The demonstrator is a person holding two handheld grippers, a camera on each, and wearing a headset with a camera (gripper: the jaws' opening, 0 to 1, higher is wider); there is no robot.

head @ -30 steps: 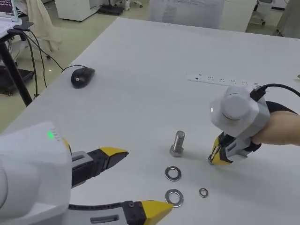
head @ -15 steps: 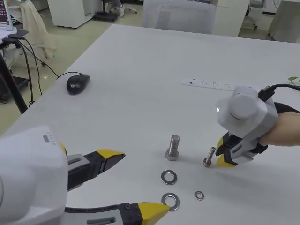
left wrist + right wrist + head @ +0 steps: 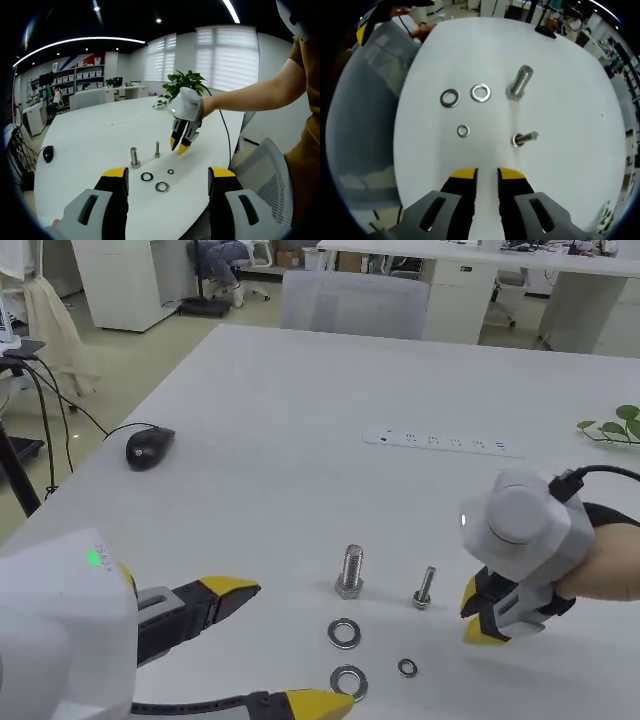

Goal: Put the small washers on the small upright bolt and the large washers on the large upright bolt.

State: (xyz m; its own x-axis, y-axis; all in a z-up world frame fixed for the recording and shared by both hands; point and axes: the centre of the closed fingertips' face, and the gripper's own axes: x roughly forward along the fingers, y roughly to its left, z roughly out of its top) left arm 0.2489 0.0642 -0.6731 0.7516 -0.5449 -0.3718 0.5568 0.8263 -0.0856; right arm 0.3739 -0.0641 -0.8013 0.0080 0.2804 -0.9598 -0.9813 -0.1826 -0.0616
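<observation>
Bolts upright, no washer on either yet

The large bolt [image 3: 349,571] and small bolt [image 3: 424,586] stand near each other on the surface [image 3: 300,440]. Two large washers [image 3: 344,632] and one small washer [image 3: 407,668] lie loose beside them (all three left to place). The left tool [image 3: 285,645] gapes wide and the right tool [image 3: 474,614] is narrowly parted, both empty.
</observation>
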